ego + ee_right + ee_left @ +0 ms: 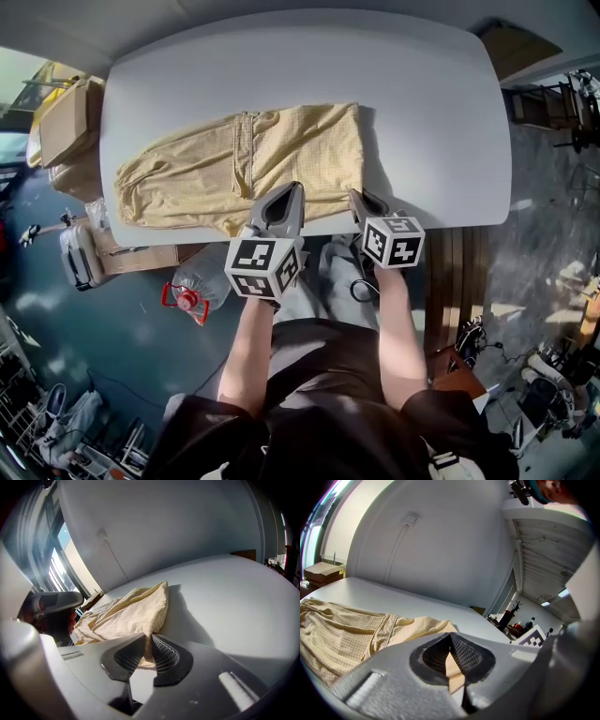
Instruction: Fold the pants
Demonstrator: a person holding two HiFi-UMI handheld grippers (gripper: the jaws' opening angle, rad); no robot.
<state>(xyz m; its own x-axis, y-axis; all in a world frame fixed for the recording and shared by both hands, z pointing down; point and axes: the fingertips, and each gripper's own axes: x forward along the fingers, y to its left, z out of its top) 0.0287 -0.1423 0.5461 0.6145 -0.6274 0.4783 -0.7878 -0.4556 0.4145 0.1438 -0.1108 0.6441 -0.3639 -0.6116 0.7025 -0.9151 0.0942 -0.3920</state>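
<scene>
Holding the near edge of the pants (253,159) at two places, I am, as I judge it, only at the beginning of a fold. The pale yellow pants are lying spread along the white counter (422,112), in the upper middle of the head view. Their long side is running from left to right, and their near edge is reaching the counter's front edge.

The left hand-held gripper (286,199) is sitting at the middle of that edge. In the left gripper view its jaws are pressing together on a strip of the yellow cloth. The right hand-held gripper (364,204) is sitting at the lower right corner of the garment. In the right gripper view its jaws are standing almost together, with the cloth's edge pinched between the pads.

What is looking done: the pants are lying roughly flat and both grips are in place. What is remaining seems to be nearly everything else. The left end of the cloth is still looking wrinkled and bunched, and I am not seeing any neat folded layer. I cannot tell whether one leg is already lying over the other. I am expecting that the held edge must be lifted and carried over toward the far side, and then the length must be folded again.
</scene>
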